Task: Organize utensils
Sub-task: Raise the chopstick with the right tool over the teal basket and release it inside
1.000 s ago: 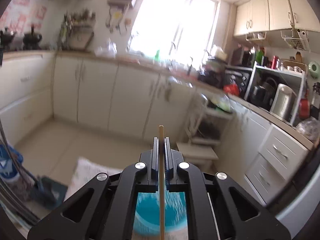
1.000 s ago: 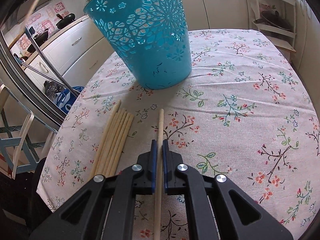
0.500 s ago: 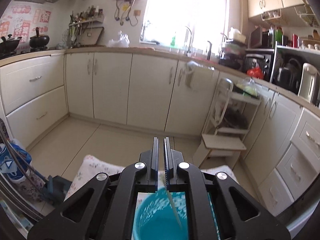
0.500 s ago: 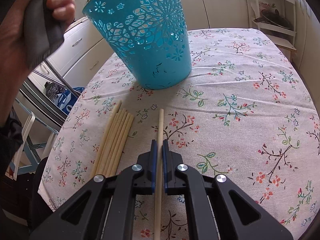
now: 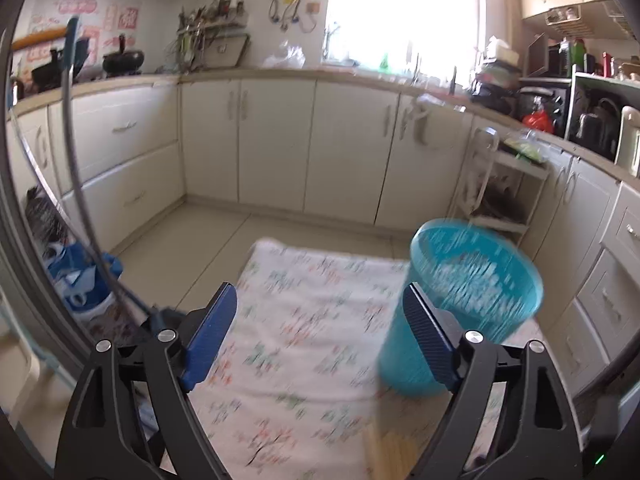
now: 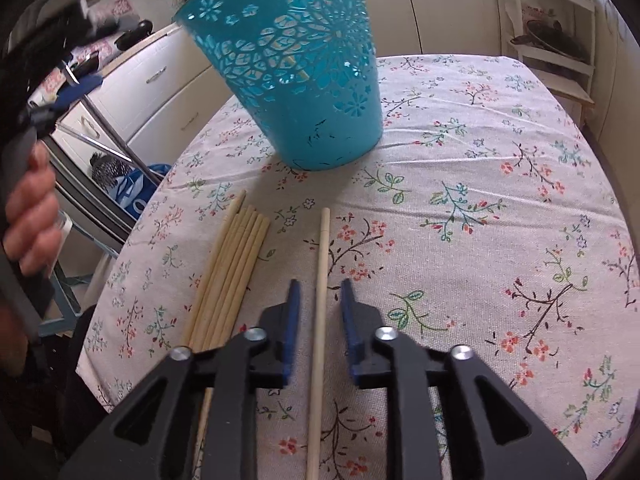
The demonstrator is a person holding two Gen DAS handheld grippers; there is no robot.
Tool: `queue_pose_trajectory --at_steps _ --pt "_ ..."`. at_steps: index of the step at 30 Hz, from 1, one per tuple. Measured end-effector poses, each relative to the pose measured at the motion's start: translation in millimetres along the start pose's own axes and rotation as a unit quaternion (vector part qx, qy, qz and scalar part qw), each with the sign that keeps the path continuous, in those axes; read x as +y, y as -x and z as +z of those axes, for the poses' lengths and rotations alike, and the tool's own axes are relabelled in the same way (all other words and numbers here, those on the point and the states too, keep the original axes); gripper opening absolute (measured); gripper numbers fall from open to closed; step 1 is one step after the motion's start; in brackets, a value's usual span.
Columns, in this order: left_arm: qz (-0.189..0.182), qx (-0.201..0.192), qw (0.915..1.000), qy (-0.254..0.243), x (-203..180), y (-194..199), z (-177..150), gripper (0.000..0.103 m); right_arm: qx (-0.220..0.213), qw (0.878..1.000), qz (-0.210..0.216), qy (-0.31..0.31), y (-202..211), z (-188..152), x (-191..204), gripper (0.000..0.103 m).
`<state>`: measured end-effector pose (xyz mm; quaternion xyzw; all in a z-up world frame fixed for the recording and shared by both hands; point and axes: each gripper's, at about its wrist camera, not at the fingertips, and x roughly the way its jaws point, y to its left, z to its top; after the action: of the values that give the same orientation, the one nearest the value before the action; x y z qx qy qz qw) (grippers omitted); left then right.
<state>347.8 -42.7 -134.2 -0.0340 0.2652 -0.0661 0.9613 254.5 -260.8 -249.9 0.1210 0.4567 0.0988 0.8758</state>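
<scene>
Through my left wrist camera, my left gripper (image 5: 316, 316) hangs above the table (image 5: 304, 320), tipped down toward the floral cloth, its jaws spread wide and released with nothing between them. The view is blurred with motion. The blue basket (image 5: 468, 304) stands upright near the far right corner of the table, just past my right-hand finger, and a few pale sticks show at the near edge, too smeared to count. Through my right wrist camera, my right gripper (image 6: 320, 308) sits low over the near edge of the table, pointing toward the far edge; its jaws stand apart, one on each side of a single chopstick (image 6: 320, 300) that lies flat on the cloth and runs straight toward the basket (image 6: 296, 72), touching neither finger as far as I can tell. The bundle of chopsticks (image 6: 228, 272) lies just beside it toward the left edge, side by side, tips aimed at the basket, which stands near the middle of the far half. My left hand (image 6: 32, 220) shows at the left border, wrapped around its gripper's handle, off the table's left edge.
</scene>
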Motion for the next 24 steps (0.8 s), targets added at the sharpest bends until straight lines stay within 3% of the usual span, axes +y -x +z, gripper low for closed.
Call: queue_pose_trajectory --at_steps 6,8,11,13,16,18,20,24 --pt "0.005 0.074 0.9967 0.034 42 -22 -53 0.081 0.022 0.997 -0.054 0.053 -10 11 16 0.033" --pt "-0.003 0.087 0.9951 0.046 49 -27 -63 0.082 0.028 0.992 -0.091 0.087 -14 13 24 0.022" --pt "-0.015 0.107 0.9919 0.067 54 -36 -74 0.082 0.042 0.983 -0.109 0.143 -15 10 39 0.008" --pt "-0.019 0.116 0.9902 0.075 55 -41 -82 0.083 0.053 0.980 -0.109 0.156 -12 9 43 0.006" --pt "-0.032 0.121 0.9878 0.093 62 -42 -87 0.084 0.052 0.992 -0.046 0.105 9 10 34 0.006" --pt "-0.031 0.123 0.9867 0.101 63 -43 -88 0.086 0.026 0.998 0.032 0.057 37 17 29 0.006" --pt "-0.036 0.129 0.9861 0.098 61 -45 -89 0.086 -0.024 0.995 0.097 0.026 70 34 28 0.006" --pt "-0.038 0.131 0.9870 0.085 54 -47 -87 0.086 -0.143 0.980 0.141 -0.005 128 91 32 0.006"
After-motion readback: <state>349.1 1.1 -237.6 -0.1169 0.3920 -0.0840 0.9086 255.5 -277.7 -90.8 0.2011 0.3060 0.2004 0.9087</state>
